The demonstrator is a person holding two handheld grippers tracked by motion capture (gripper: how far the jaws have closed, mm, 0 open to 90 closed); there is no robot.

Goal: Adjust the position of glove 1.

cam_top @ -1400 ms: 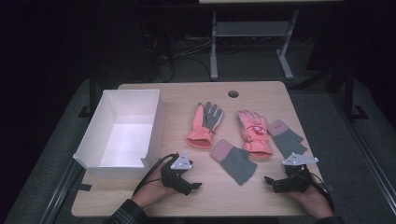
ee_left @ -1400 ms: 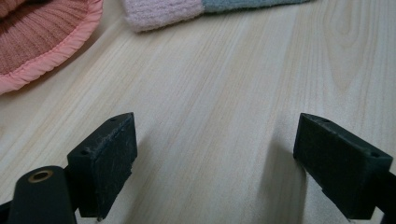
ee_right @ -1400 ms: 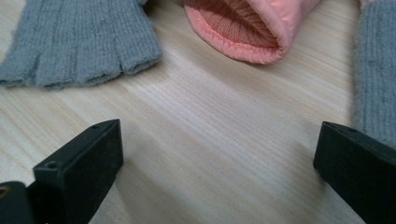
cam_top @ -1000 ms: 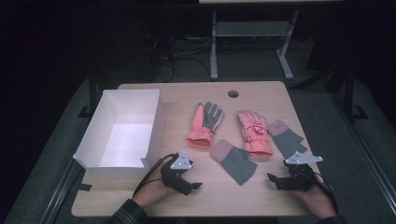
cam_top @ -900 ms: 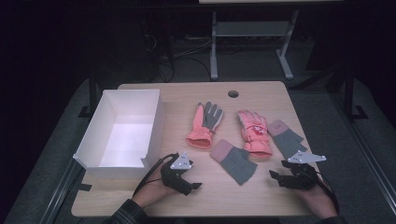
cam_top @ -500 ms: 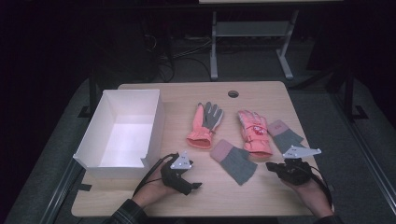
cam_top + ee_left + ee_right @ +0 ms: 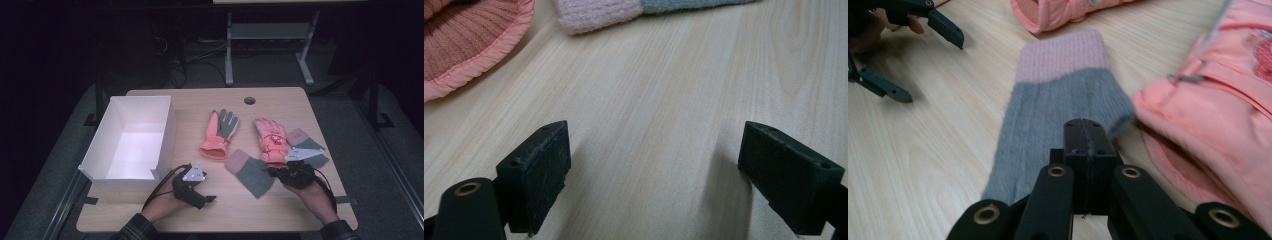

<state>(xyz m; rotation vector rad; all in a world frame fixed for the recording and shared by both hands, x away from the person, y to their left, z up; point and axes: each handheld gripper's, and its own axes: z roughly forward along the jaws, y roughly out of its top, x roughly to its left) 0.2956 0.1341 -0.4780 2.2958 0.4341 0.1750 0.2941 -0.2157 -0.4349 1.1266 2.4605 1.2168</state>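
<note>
Over at the right gripper (image 7: 1087, 127): clenched, jaws pressed flat together, nose poised just above the grey end of the near sock (image 7: 1063, 100). Nothing visibly caught between the jaws; can't tell whether the tips touch the knit.

Looks like a pick-up of that sock in the making. To do it well: open the jaws first, then drop low onto the grey part and pinch one fold of knit, not the wood beneath. Keep clear of the right glove (image 7: 271, 140), whose cuff lies just beside the sock and could snag. Lift straight up before swinging anywhere, since soft fabric will droop and drag.

On to the left gripper (image 7: 654, 165): released, jaws spread wide, resting low on the bare table (image 7: 200, 215) near the front right corner of the box (image 7: 165, 135). Nothing between its jaws but wood grain. Could pin or take the pink cuff if the sock slides.

Now the layout. Near sock in the middle of the table's front half, between the two grippers, pink cuff pointing away from the person. Far sock (image 7: 307, 145) at the right, partly behind the right gripper. Left glove (image 7: 220, 135) mid-table, apart from the box.

As for the box: white, open-topped, at the table's left, and empty.
</note>
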